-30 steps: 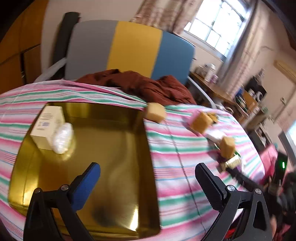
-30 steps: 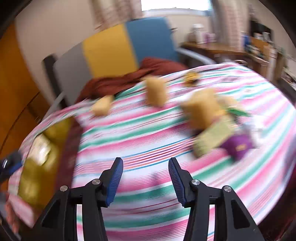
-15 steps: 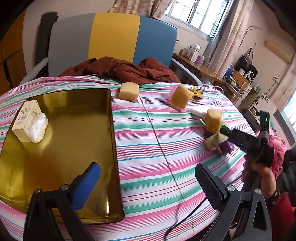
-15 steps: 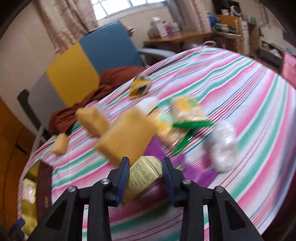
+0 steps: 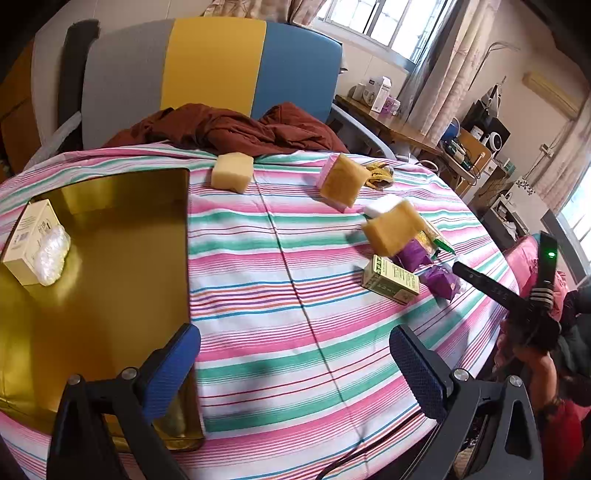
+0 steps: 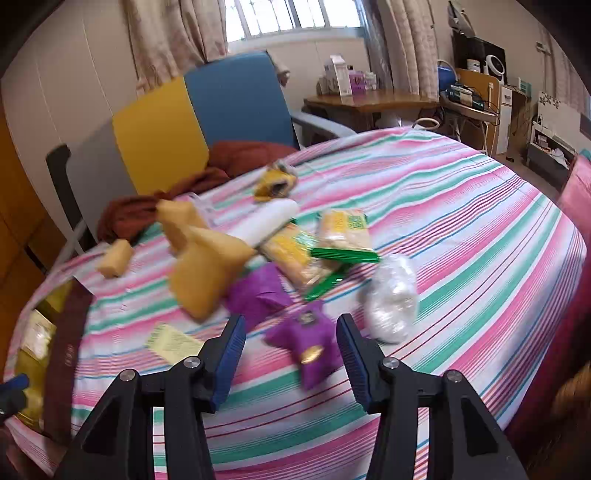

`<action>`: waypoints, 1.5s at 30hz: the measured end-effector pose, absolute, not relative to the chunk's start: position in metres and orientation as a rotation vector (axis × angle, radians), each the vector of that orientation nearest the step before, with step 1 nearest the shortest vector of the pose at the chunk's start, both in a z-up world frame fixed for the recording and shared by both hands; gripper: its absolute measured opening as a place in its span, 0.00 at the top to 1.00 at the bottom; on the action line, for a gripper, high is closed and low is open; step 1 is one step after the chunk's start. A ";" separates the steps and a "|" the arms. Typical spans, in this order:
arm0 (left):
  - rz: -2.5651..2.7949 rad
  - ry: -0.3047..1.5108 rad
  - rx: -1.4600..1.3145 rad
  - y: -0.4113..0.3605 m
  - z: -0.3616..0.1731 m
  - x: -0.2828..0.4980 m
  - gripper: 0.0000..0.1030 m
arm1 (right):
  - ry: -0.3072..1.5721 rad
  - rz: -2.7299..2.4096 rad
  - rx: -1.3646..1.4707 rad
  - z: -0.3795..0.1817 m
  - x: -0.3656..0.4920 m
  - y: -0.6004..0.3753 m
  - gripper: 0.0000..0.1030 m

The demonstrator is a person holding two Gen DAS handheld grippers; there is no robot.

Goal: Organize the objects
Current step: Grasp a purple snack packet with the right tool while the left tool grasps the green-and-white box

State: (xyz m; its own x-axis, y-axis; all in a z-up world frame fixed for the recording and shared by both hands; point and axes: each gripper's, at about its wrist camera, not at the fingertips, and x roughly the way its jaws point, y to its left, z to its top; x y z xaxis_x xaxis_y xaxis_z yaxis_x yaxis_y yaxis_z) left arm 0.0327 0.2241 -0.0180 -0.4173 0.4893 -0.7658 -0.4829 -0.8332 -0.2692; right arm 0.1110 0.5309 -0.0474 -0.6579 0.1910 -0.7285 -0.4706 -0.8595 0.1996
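The left wrist view looked forward and down between its own jaws, close above the near edge of the striped bench (image 5: 295, 295), with the golden tray (image 5: 110, 258) at its left. The right wrist view looked down from the other side, near the purple packets (image 6: 310, 343). Both views shared the yellow sponges (image 5: 391, 229) (image 6: 207, 273), the green box (image 5: 391, 280) and the coloured chair (image 5: 214, 62) (image 6: 192, 118).

Bright window (image 6: 291, 18) daylight, fisheye-bent edges (right view motion-blurred), gold tray (image 5: 110, 258) glare.
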 end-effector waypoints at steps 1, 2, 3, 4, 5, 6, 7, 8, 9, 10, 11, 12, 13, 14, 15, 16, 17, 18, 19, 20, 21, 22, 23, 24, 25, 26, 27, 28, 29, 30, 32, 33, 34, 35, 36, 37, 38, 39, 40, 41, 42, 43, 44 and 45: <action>2.241 -0.007 -1.221 0.226 -0.019 0.032 0.00 | 0.516 2.509 -1.072 -0.051 0.107 0.533 0.50; 2.234 0.001 -1.221 0.229 -0.019 0.033 0.00 | 0.494 2.510 -1.107 -0.057 0.102 0.533 0.50; 2.235 0.012 -1.219 0.231 -0.019 0.034 0.00 | 0.469 2.508 -1.134 -0.062 0.097 0.533 0.50; 2.235 0.025 -1.218 0.232 -0.019 0.035 0.00 | 0.447 2.509 -1.148 -0.064 0.099 0.536 0.50; 2.230 0.041 -1.217 0.235 -0.019 0.035 0.00 | 0.409 2.509 -1.164 -0.068 0.096 0.536 0.50; 2.226 0.049 -1.215 0.238 -0.019 0.036 0.00 | 0.379 2.516 -1.177 -0.072 0.094 0.536 0.48; 2.225 0.058 -1.213 0.240 -0.019 0.036 0.00 | 0.353 2.529 -1.175 -0.074 0.090 0.536 0.46; 2.224 0.068 -1.216 0.243 -0.019 0.035 0.00 | 0.334 2.544 -1.163 -0.075 0.089 0.535 0.45; 2.219 0.071 -1.218 0.246 -0.020 0.034 0.00 | 0.336 2.548 -1.161 -0.074 0.092 0.538 0.45; 2.213 0.071 -1.219 0.249 -0.020 0.034 0.00 | 0.350 2.548 -1.166 -0.075 0.090 0.539 0.45; 2.206 0.073 -1.223 0.253 -0.020 0.033 0.00 | 0.376 2.543 -1.197 -0.079 0.087 0.540 0.45; 2.199 0.079 -1.222 0.258 -0.020 0.031 0.00 | 0.386 2.538 -1.225 -0.083 0.085 0.540 0.45; 2.192 0.086 -1.219 0.262 -0.021 0.030 0.00 | 0.385 2.538 -1.246 -0.085 0.084 0.539 0.45; 2.182 0.106 -1.213 0.269 -0.021 0.028 0.00 | 0.362 2.551 -1.264 -0.089 0.084 0.536 0.47; 2.181 0.119 -1.208 0.273 -0.020 0.027 0.00 | 0.329 2.568 -1.259 -0.089 0.086 0.533 0.48; 2.178 0.131 -1.201 0.279 -0.020 0.026 0.00 | 0.313 2.583 -1.255 -0.090 0.089 0.530 0.53; 2.166 0.144 -1.202 0.285 -0.022 0.024 0.00 | 0.319 2.586 -1.249 -0.090 0.091 0.529 0.56; 2.156 0.153 -1.215 0.292 -0.024 0.022 0.00 | 0.350 2.583 -1.235 -0.090 0.093 0.530 0.57; 2.147 0.150 -1.224 0.297 -0.026 0.021 0.00 | 0.378 2.580 -1.215 -0.090 0.096 0.531 0.59; 2.130 0.139 -1.230 0.303 -0.028 0.019 0.00 | 0.406 2.573 -1.192 -0.090 0.099 0.532 0.60; 2.115 0.133 -1.240 0.311 -0.032 0.017 0.00 | 0.438 2.563 -1.166 -0.090 0.103 0.532 0.60; 2.109 0.136 -1.244 0.319 -0.035 0.015 0.00 | 0.464 2.557 -1.147 -0.090 0.105 0.533 0.61; 2.104 0.140 -1.230 0.327 -0.037 0.012 0.00 | 0.498 2.550 -1.127 -0.090 0.108 0.533 0.63; 2.098 0.155 -1.211 0.334 -0.039 0.010 0.00 | 0.530 2.544 -1.111 -0.090 0.111 0.533 0.63; 2.093 0.188 -1.195 0.343 -0.041 0.008 0.00 | 0.556 2.538 -1.097 -0.090 0.114 0.533 0.64; 2.076 0.239 -1.176 0.356 -0.043 0.003 0.00 | 0.567 2.534 -1.084 -0.089 0.117 0.533 0.64; 2.053 0.254 -1.150 0.364 -0.045 -0.001 0.00 | 0.576 2.529 -1.072 -0.089 0.120 0.532 0.64; 2.031 0.265 -1.131 0.371 -0.046 -0.005 0.00 | 0.587 2.525 -1.064 -0.089 0.123 0.531 0.64; 1.997 0.296 -1.117 0.380 -0.048 -0.008 0.00 | 0.606 2.520 -1.056 -0.089 0.125 0.531 0.64; 1.954 0.338 -1.102 0.389 -0.050 -0.010 0.00 | 0.622 2.516 -1.051 -0.089 0.128 0.531 0.64; 1.862 0.431 -1.048 0.408 -0.054 -0.012 0.00 | 0.681 2.509 -1.046 -0.088 0.135 0.531 0.64; 1.827 0.463 -1.034 0.414 -0.056 -0.012 0.00 | 0.699 2.503 -1.045 -0.087 0.137 0.531 0.64; 1.790 0.495 -1.021 0.421 -0.059 -0.012 0.00 | 0.725 2.495 -1.044 -0.087 0.140 0.532 0.64; 1.755 0.526 -1.010 0.427 -0.062 -0.013 0.00 | 0.767 2.483 -1.042 -0.086 0.145 0.533 0.64; 1.713 0.567 -1.008 0.433 -0.068 -0.012 0.00 | 0.798 2.472 -1.043 -0.087 0.148 0.533 0.64; 1.680 0.601 -1.007 0.438 -0.073 -0.012 0.00 | 0.822 2.464 -1.040 -0.088 0.150 0.534 0.64; 1.648 0.643 -1.004 0.441 -0.079 -0.011 0.00 | 0.845 2.456 -1.036 -0.088 0.152 0.535 0.64; 1.628 0.661 -1.011 0.442 -0.083 -0.010 0.00 | 0.853 2.454 -1.037 -0.087 0.153 0.534 0.64; 1.598 0.671 -1.029 0.441 -0.087 -0.009 0.01 | 0.850 2.452 -1.042 -0.086 0.154 0.534 0.64; 1.565 0.663 -1.046 0.438 -0.088 -0.007 0.01 | 0.842 2.449 -1.044 -0.085 0.155 0.533 0.64; 1.547 0.652 -1.056 0.435 -0.087 -0.005 0.01 | 0.837 2.448 -1.044 -0.085 0.156 0.532 0.64; 1.521 0.636 -1.069 0.431 -0.086 -0.002 0.01 | 0.836 2.452 -1.042 -0.084 0.157 0.531 0.64; 1.485 0.616 -1.081 0.425 -0.085 0.003 0.01 | 0.837 2.455 -1.040 -0.084 0.157 0.530 0.64; 1.462 0.607 -1.086 0.420 -0.083 0.007 0.01 | 0.839 2.455 -1.040 -0.084 0.157 0.530 0.64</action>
State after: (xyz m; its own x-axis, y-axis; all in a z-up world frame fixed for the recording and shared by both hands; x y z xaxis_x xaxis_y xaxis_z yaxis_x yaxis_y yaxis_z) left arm 0.0070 0.4205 -0.0831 0.0872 0.4754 -0.8754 -0.9556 -0.2083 -0.2083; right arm 0.1575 0.5301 -0.0841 -0.6718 0.0818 -0.7362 -0.5152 -0.7657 0.3850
